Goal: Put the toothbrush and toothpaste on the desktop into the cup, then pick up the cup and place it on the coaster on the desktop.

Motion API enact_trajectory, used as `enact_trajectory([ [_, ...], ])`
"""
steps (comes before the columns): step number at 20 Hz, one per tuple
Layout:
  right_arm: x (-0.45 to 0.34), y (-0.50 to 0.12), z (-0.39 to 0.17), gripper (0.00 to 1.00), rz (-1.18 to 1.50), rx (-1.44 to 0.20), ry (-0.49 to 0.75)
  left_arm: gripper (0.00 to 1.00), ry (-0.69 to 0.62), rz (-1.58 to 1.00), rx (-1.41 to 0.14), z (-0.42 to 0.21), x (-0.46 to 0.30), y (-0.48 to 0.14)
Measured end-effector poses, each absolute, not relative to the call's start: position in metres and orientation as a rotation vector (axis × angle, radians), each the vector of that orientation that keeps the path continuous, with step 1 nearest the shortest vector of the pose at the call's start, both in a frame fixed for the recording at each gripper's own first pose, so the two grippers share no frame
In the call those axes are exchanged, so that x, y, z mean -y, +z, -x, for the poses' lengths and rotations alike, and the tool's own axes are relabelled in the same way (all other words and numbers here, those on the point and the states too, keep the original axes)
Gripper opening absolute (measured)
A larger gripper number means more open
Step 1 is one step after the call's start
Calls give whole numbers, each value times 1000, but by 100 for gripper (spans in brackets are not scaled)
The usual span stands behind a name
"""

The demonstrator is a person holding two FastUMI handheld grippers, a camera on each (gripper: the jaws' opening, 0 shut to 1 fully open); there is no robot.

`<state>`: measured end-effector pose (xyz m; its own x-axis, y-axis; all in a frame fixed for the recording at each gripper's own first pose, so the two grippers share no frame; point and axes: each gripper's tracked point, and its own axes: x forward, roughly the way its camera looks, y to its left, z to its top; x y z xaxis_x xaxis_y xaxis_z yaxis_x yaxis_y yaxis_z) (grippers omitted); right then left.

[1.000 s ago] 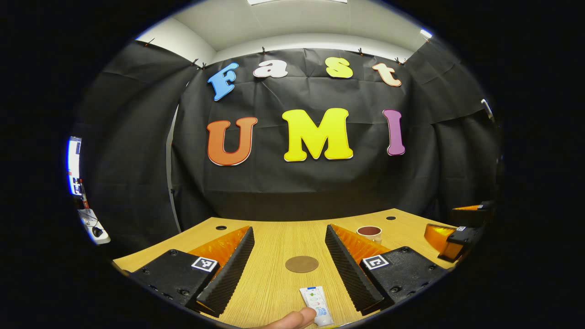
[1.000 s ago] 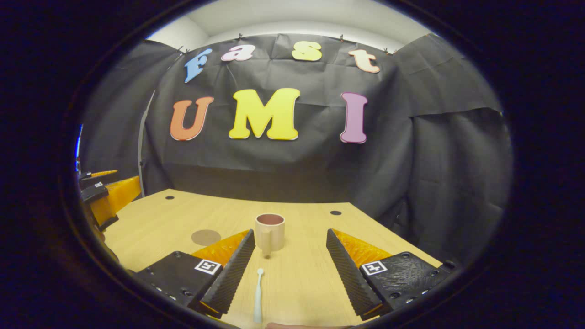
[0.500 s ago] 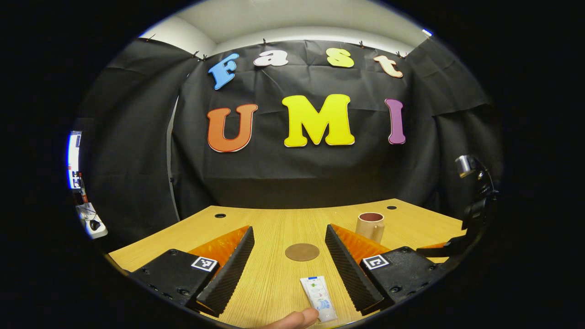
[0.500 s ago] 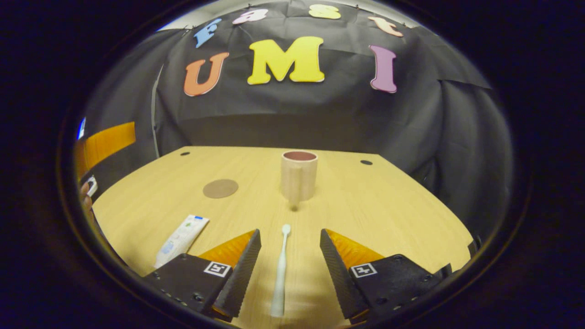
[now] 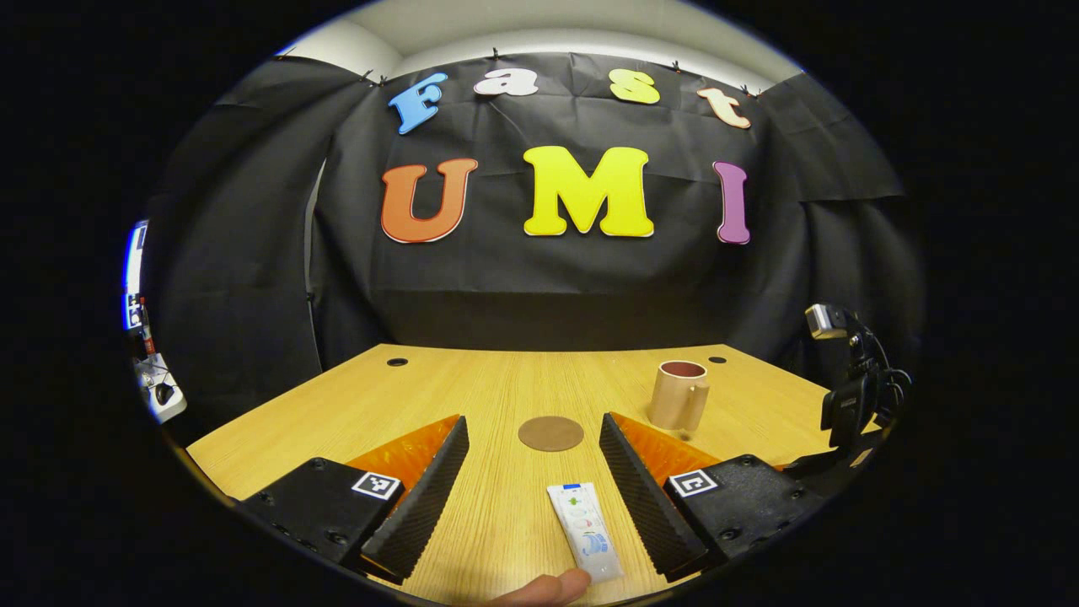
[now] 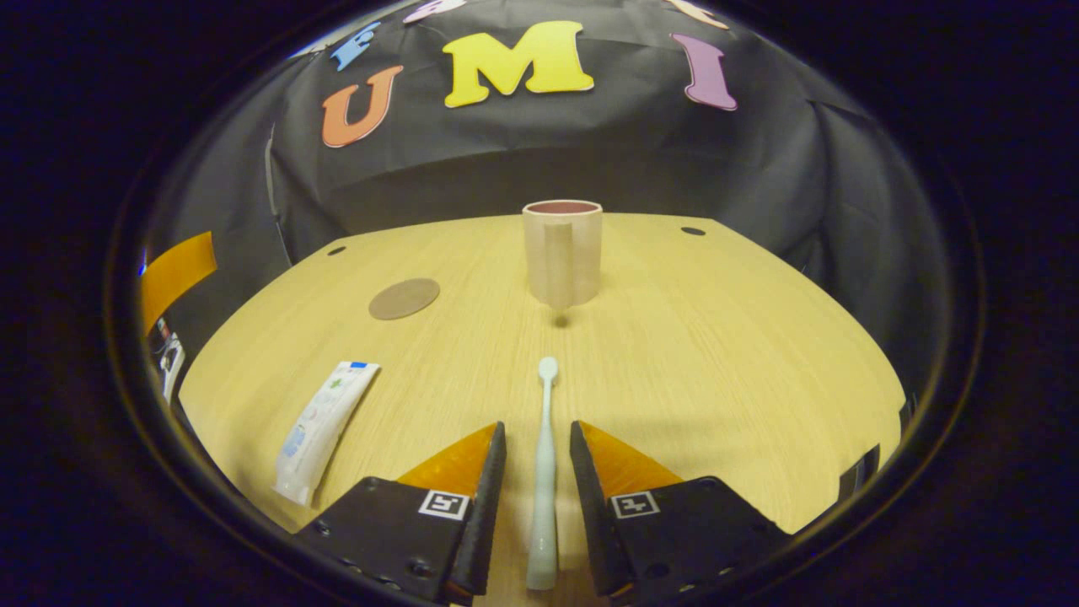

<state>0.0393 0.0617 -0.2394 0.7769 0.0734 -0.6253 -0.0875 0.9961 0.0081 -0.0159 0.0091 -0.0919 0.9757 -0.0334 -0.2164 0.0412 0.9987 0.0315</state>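
A white toothbrush [image 6: 544, 472] lies flat on the wooden desktop [image 6: 716, 337], head pointing at the beige cup [image 6: 562, 253]. My right gripper [image 6: 537, 427] straddles its handle, jaws narrowed, with a thin gap on each side. The white toothpaste tube [image 5: 584, 531] lies between the wide-open fingers of my left gripper [image 5: 533, 420], nearer the right finger; a fingertip [image 5: 544, 588] rests beside its lower end. The round brown coaster [image 5: 550, 433] sits just ahead. The cup [image 5: 679, 394] stands upright to the right of it, handle toward me. In the right gripper view the toothpaste tube [image 6: 324, 426] and coaster [image 6: 405, 298] lie to the left.
The right gripper's body and cables [image 5: 847, 405] show at the right edge of the left gripper view. An orange finger of the left gripper [image 6: 173, 274] shows at the left edge of the right gripper view. Two cable holes [image 5: 396, 362] [image 5: 716, 360] mark the desk's far edge.
My right gripper has tilted down and moved forward over the toothbrush, and its jaws have narrowed around the handle. My left gripper has tilted down slightly above the toothpaste.
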Motion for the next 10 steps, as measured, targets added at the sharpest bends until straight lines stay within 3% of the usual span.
enact_trajectory([
  [1, -62, -240, -39, 22, 14, -676, 90, 100, -44, -37, -236, 19, -7, -98],
  [2, -62, -240, -39, 11, 4, -680, 96, 99, -44, -32, -256, 20, -7, -105],
  [4, -61, -239, -35, 11, -16, -686, 102, 100, -65, -1, -322, 26, -1, -120],
  [5, -61, -240, -36, 7, -8, -684, 107, 99, -76, 7, -366, 29, 5, -132],
  [7, -59, -238, -36, 7, -11, -670, 103, 100, -89, -5, -452, 36, 15, -156],
  [8, -58, -236, -37, 1, -15, -664, 103, 100, -101, -14, -501, 38, 20, -169],
  [10, -56, -231, -37, 1, -11, -641, 107, 100, -128, -28, -592, 40, 30, -191],
])
